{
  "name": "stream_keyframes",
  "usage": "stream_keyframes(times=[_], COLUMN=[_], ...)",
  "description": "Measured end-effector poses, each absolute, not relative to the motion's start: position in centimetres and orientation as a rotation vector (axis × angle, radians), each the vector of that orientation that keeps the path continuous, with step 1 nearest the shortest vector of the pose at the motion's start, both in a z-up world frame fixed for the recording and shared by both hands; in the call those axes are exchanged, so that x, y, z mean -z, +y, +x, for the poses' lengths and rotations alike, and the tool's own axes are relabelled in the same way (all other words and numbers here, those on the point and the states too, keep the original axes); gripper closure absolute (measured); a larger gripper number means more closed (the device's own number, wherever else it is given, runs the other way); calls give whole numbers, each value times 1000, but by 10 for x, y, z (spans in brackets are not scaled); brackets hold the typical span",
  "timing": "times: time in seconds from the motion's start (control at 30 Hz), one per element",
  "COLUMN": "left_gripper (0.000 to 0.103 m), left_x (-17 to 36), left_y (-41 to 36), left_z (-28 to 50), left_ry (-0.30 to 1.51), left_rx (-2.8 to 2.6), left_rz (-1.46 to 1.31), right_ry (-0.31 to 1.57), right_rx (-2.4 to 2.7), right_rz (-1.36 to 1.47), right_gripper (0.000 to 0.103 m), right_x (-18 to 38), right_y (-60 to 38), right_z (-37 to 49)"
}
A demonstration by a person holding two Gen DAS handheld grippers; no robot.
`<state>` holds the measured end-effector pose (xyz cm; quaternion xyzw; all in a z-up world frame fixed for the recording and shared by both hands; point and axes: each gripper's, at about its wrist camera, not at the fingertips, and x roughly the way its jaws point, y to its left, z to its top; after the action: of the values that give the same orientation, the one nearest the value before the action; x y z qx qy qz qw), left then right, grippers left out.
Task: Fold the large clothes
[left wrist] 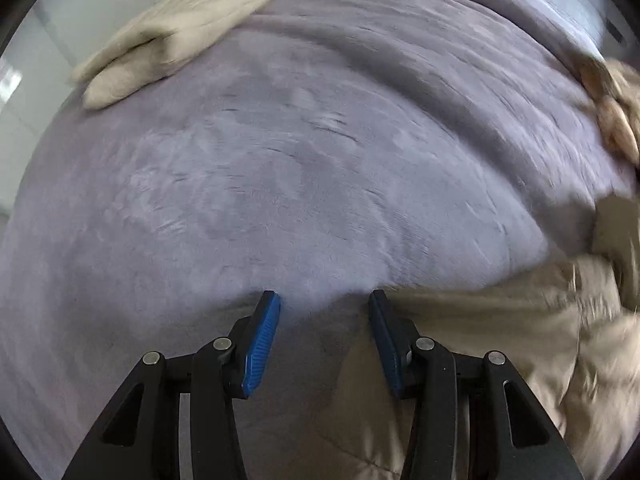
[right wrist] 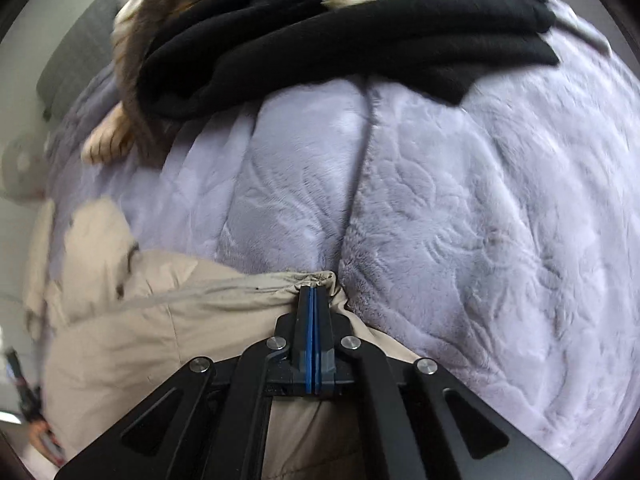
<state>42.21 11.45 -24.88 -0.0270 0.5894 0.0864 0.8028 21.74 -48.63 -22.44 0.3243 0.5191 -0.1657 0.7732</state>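
Observation:
A beige padded jacket (right wrist: 132, 320) lies on a lavender plush blanket (right wrist: 460, 220). My right gripper (right wrist: 313, 289) is shut on a bunched edge of the jacket, with fabric puckered at the fingertips. In the left wrist view the jacket (left wrist: 500, 340) lies at the lower right. My left gripper (left wrist: 325, 300) is open and empty, its blue pads apart. Its right finger (left wrist: 380, 320) is at the jacket's edge, the left one over bare blanket (left wrist: 280, 160).
A folded cream garment (left wrist: 180, 32) lies at the blanket's far left. A black garment (right wrist: 340, 28) and a striped furry one (right wrist: 132, 60) lie piled at the far side. A tan fuzzy item (left wrist: 612, 112) sits at the right edge.

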Motion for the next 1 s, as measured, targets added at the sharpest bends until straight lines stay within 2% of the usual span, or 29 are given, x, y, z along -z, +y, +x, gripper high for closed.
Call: stream_keyframes(times=[0.23,0.4,0.57,0.7,0.73,0.77,0.8,0.83,0.93,1.0], left_gripper=[54,53,53,53,49,39,13,2,2,2], left_x=[209,181,162,155,155,154,153,151,146,148], left_y=[129,115,95,78,75,71,68,66,59,57], left_z=[397,355,306,268,261,252,245,235,213,202], left_ry=[1233,1224,1221,1249,1255,1259,1256,1239,1222,1243], left_rx=[-170,-70,1,49,55,62,63,59,70,73], left_rz=[-66,-37,-38,-36,-33,-26,-20,-14,-3,-22], right_ry=[1114,1100,1111,1127,1134,1141,1145,1150,1173,1190], right_rx=[324,278,248,228,225,224,219,213,203,200], right_rz=[528,547,572,604,613,625,637,646,672,690], right_gripper=[99,96,68,61,58,55,54,49,39,38], right_x=[167,141,132,133,133,134,134,135,139,143], right_y=[-466,-445,-413,-387,-384,-381,-378,-374,-364,-358], right_z=[207,180,140,112,107,99,91,87,68,57])
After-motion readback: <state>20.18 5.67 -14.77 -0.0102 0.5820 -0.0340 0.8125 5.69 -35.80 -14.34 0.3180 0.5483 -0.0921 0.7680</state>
